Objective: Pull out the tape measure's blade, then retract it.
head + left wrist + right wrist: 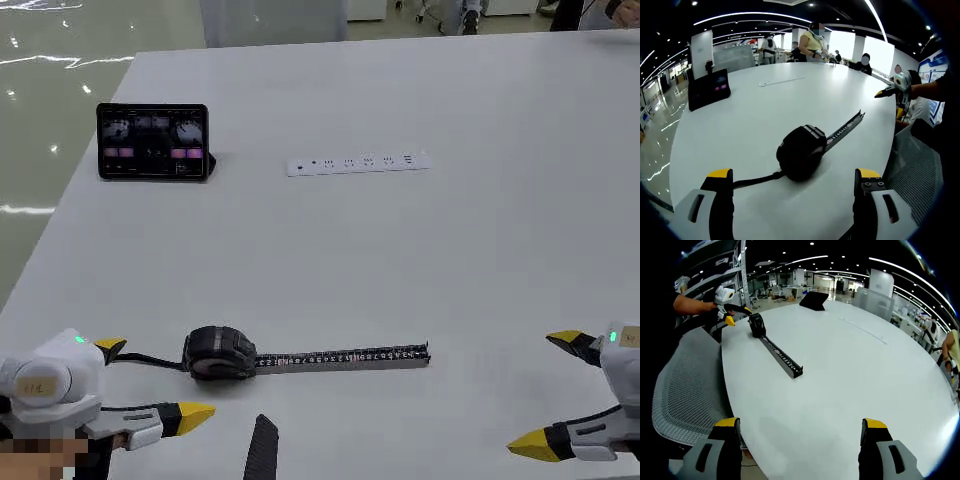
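A black tape measure (219, 352) lies on the white table (400, 240) near its front edge, its blade (342, 357) drawn out to the right and resting flat. A black strap trails left from the case. My left gripper (152, 382) stands open just left of the case, which lies ahead of its yellow-tipped jaws (800, 151). My right gripper (556, 392) is open at the table's front right, well apart from the blade's end hook (796, 371). The tape case (756, 324) sits far off in the right gripper view, with the left gripper (730, 313) beyond it.
A dark tablet (152, 141) stands propped at the back left, and a white power strip (357, 163) lies at mid table. A mesh chair back (262, 448) pokes up at the front edge. Several people stand beyond the far side of the table.
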### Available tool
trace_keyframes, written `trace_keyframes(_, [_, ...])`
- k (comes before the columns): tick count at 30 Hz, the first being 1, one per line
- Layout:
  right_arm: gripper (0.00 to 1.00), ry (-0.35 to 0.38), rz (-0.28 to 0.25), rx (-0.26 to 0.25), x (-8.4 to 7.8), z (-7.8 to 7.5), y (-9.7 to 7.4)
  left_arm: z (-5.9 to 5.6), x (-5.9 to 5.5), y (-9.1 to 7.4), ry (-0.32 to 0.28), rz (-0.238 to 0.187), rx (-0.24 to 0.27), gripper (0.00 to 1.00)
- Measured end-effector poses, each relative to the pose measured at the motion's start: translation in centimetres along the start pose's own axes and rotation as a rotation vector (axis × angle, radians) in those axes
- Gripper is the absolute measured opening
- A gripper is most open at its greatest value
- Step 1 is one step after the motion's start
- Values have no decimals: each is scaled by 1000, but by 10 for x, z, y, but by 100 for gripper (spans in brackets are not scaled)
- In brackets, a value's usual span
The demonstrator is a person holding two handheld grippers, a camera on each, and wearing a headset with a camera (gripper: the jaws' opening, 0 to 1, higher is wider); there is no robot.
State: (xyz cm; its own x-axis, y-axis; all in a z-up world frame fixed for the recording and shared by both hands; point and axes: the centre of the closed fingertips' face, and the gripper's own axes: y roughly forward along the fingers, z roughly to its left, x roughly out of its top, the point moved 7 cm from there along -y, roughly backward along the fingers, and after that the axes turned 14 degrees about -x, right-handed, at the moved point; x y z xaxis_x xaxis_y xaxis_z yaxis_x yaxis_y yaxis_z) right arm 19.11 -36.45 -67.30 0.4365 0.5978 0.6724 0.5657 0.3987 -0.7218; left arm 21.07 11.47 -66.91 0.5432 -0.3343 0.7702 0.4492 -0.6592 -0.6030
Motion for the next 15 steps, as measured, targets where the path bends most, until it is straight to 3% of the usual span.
trace_keyframes(10, [99, -74, -4, -10, 25, -21, 1, -10, 14, 7, -2, -21, -1, 99])
trace_keyframes(15, [99, -123, -5, 25, 34, -21, 6, -13, 16, 15, 2, -24, 6, 99])
